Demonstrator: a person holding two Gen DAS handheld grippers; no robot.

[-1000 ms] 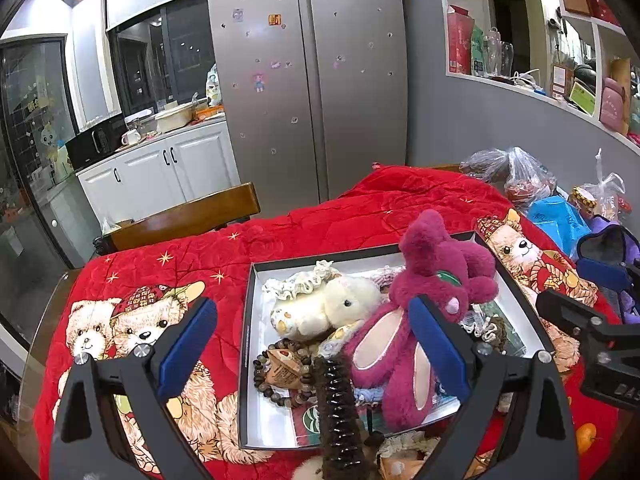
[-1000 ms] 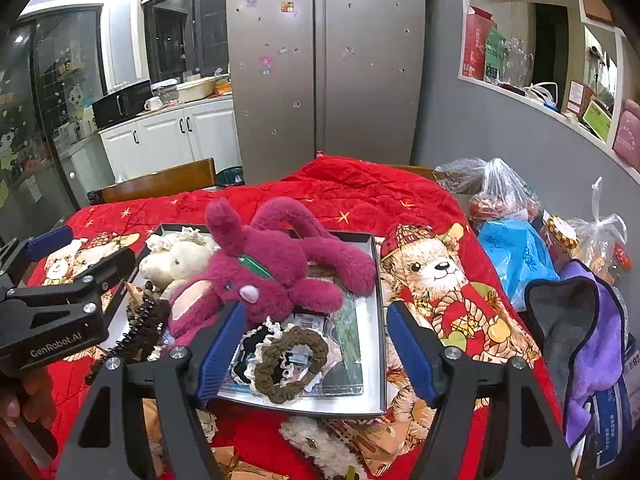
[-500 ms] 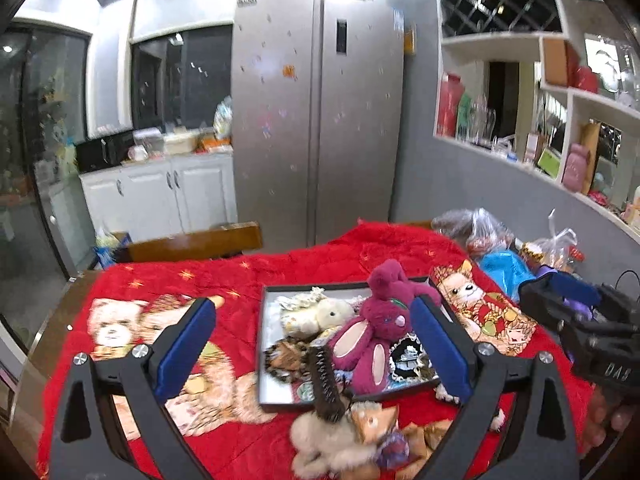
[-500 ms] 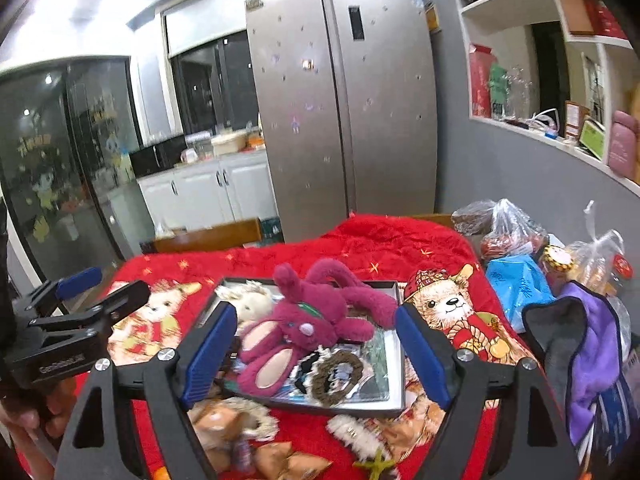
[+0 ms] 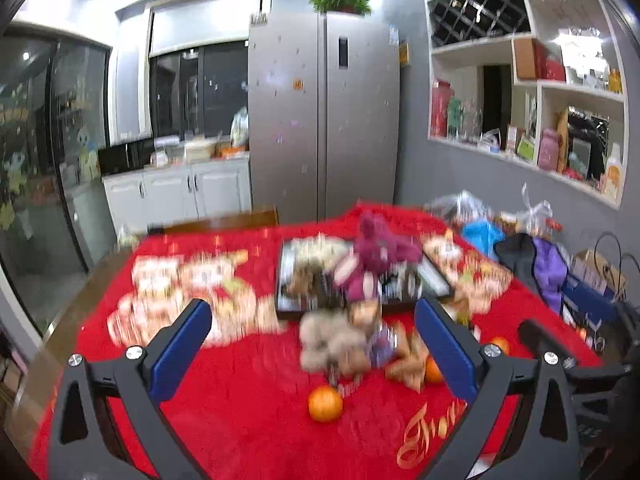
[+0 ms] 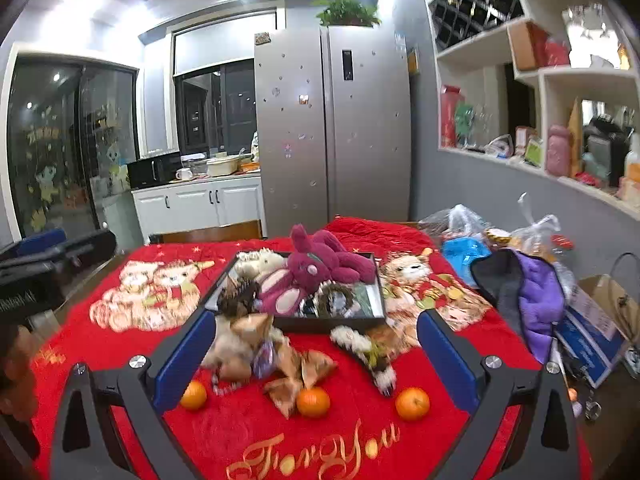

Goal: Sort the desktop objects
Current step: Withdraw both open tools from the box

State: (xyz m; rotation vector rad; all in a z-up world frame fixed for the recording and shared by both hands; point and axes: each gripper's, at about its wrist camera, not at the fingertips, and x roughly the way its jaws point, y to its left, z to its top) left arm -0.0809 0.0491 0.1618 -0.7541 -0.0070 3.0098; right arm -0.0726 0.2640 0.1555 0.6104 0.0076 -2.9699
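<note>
Both grippers have pulled back and up from the tray since a second ago, so much more of the red blanket point(image 6: 256, 420) now shows in front of them. The left gripper point(image 5: 316, 348) hangs above the near part of the table with its blue pads spread wide and nothing between them; its view is motion-blurred. The right gripper point(image 6: 316, 354) is likewise wide apart and empty. The black tray point(image 6: 332, 322) sits mid-table, holding the magenta plush rabbit point(image 6: 316, 272), a cream plush toy point(image 6: 260, 260) at its far left corner and a hair scrunchie point(image 6: 334, 298). In front of the tray lies a heap of small plush items point(image 6: 256, 348), and nearer the camera three oranges point(image 6: 313, 401) rest on the blanket, apart from one another.
</note>
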